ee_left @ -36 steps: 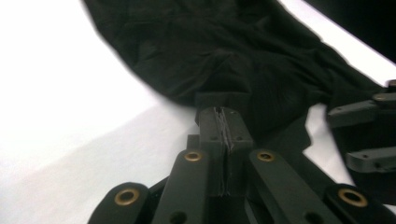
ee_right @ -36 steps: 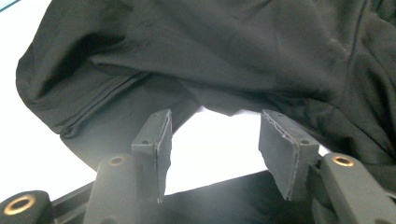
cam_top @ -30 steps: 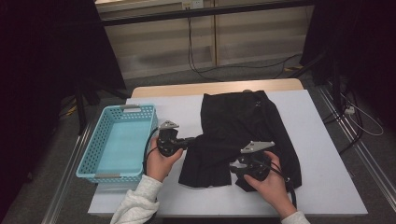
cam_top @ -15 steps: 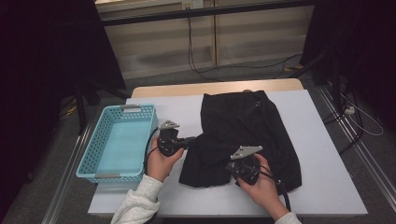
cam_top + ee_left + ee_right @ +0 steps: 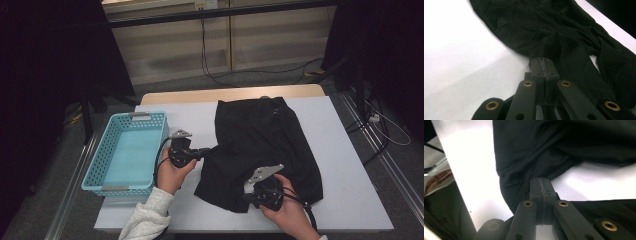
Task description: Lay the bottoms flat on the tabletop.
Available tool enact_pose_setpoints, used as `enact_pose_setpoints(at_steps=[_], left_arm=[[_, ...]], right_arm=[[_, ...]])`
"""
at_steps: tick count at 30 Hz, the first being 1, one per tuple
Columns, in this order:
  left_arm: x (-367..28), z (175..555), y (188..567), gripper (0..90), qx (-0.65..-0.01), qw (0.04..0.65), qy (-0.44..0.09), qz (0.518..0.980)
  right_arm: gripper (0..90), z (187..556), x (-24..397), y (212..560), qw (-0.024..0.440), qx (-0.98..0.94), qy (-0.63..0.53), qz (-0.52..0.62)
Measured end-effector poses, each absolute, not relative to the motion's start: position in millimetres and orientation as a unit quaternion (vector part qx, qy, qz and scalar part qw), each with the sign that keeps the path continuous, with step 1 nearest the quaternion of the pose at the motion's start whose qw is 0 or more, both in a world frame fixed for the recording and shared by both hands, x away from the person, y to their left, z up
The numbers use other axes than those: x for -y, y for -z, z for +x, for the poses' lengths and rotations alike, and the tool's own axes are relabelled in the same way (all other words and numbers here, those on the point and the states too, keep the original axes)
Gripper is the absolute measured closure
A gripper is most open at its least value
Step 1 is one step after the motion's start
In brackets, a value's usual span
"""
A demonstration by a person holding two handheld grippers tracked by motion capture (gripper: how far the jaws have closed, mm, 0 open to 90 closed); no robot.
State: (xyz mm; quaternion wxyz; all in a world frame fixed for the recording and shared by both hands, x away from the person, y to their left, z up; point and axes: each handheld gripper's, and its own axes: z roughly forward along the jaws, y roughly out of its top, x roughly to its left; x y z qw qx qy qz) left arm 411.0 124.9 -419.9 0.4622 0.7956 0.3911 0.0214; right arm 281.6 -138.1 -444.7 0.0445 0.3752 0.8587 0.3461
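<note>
A black garment [image 5: 260, 135] lies spread on the white table [image 5: 350, 175]. My left gripper [image 5: 207, 150] is at its left edge, and its jaws are shut on a bunched fold of the cloth [image 5: 554, 42]. My right gripper [image 5: 247, 196] is at the garment's near edge, jaws pointing left. It is shut on a pinch of the dark fabric [image 5: 524, 170], which pulls into creases toward the tips. In the gripper views the left gripper [image 5: 544, 61] and the right gripper [image 5: 541, 181] both have their pads pressed together with cloth at the tips.
A light blue plastic basket [image 5: 95, 170] stands at the table's left edge, close to my left hand. Bare white table surrounds the garment on the right and near sides. Cables run across the floor beyond the far edge.
My right hand has shifted a little left and toward the near edge along the garment's hem, and the cloth there has bunched up. The left hand has stayed put.
</note>
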Motion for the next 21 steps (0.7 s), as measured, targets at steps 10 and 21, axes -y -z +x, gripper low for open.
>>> enact_pose_setpoints(at_steps=[10,21], left_arm=[[-128,411,421,89.6,-0.393,0.461,-0.015,0.795],[-126,410,420,89.6,-0.392,0.460,-0.013,0.797]], right_arm=[[80.3,286,139,446,0.030,-0.859,-0.349,0.374],[73.3,305,133,457,0.099,-0.827,-0.359,0.421]])
